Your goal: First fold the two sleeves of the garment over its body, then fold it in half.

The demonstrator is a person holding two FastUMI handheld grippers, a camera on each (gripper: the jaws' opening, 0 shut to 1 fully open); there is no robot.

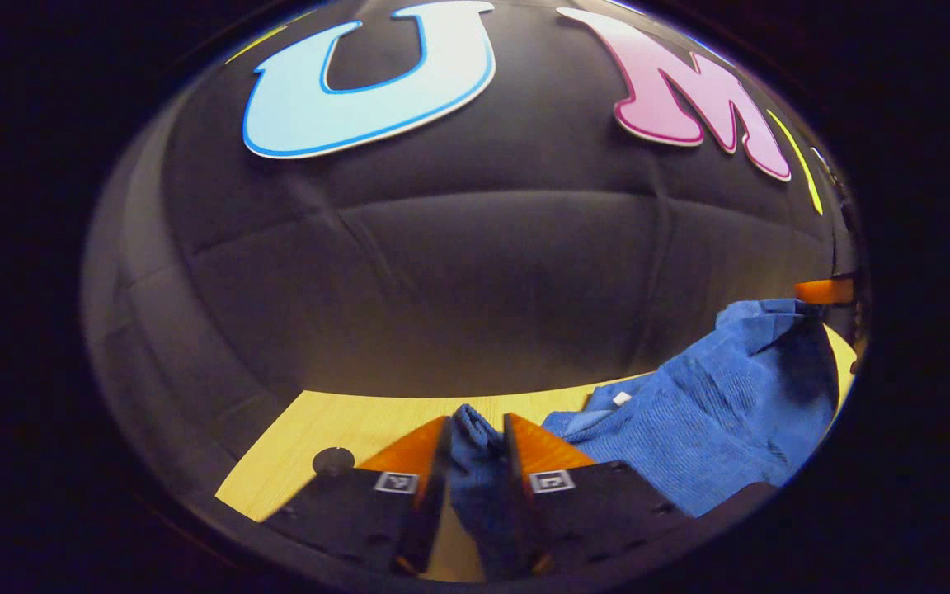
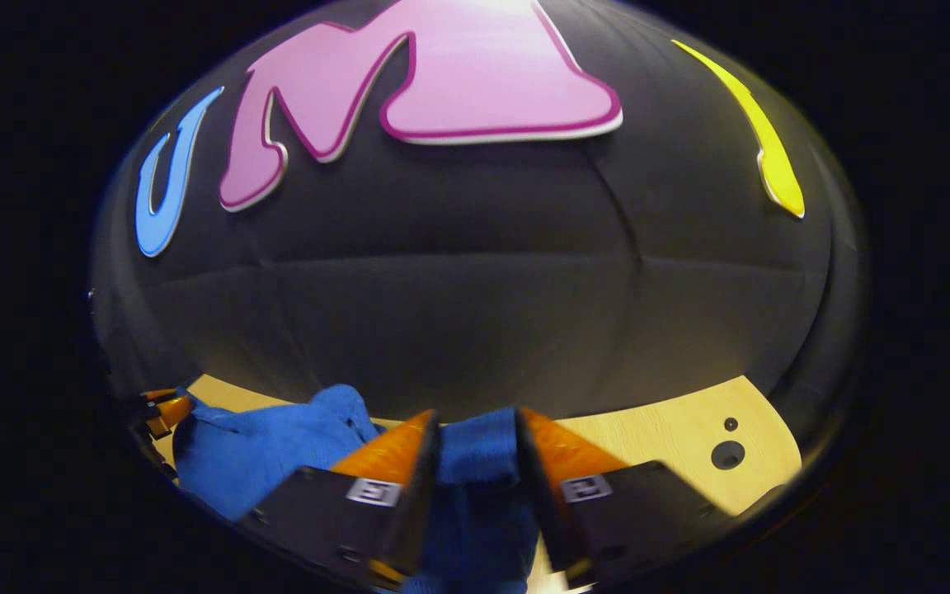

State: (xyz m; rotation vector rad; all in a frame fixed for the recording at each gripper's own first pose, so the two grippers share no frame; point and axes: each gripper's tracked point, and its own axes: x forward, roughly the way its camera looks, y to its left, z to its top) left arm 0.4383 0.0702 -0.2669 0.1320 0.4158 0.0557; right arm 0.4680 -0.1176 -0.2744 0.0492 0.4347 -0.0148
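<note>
A blue knitted garment point(image 1: 714, 412) hangs above the wooden table point(image 1: 335, 425), lifted between both grippers. My left gripper point(image 1: 477, 429) is shut on a bunched edge of the blue fabric, which fills the gap between its fingers. From there the cloth spreads rightward toward the other gripper point(image 1: 825, 290) at the far right edge. In the right gripper view, my right gripper point(image 2: 475, 429) is shut on another fold of the garment point(image 2: 277, 454). The cloth trails left to the left gripper point(image 2: 163, 410), small at the left edge.
The light wooden table point(image 2: 656, 445) ends at the black padded booth wall just behind the garment. A round dark hole point(image 1: 333, 459) lies in the tabletop by my left gripper. Two dark holes point(image 2: 727, 452) show in the table at the right of the right gripper view.
</note>
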